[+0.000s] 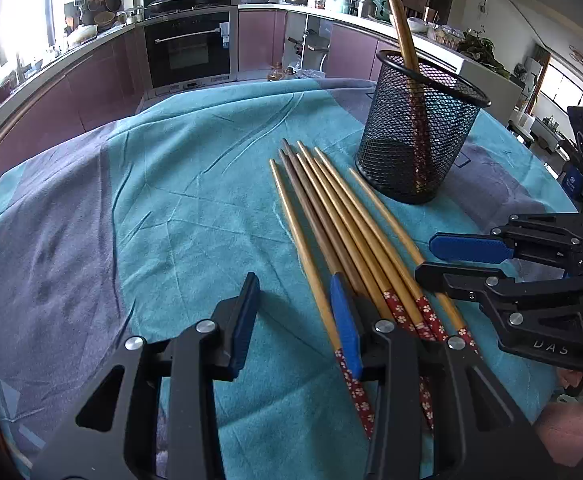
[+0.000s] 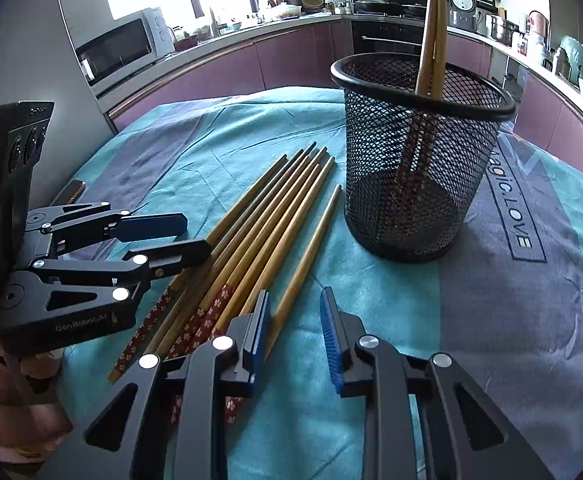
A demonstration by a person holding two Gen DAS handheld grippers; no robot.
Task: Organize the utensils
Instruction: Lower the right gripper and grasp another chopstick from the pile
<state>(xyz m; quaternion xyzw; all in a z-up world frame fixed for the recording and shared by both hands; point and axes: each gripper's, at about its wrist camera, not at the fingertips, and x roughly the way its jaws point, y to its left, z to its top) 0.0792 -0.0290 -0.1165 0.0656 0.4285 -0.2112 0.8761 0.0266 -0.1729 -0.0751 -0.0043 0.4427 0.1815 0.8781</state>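
Observation:
Several wooden chopsticks with red flowered ends lie side by side on the cloth, also in the right wrist view. A black mesh cup stands upright just beyond them, with two chopsticks leaning inside. My left gripper is open low over the near ends; the leftmost chopstick runs along its right pad. My right gripper is open with a narrower gap. The separate rightmost chopstick lies between its pads, close to the left one.
A teal and grey cloth covers the round table. The person's hands hold the grippers at the near edge. Kitchen counters, an oven and a microwave lie beyond the table.

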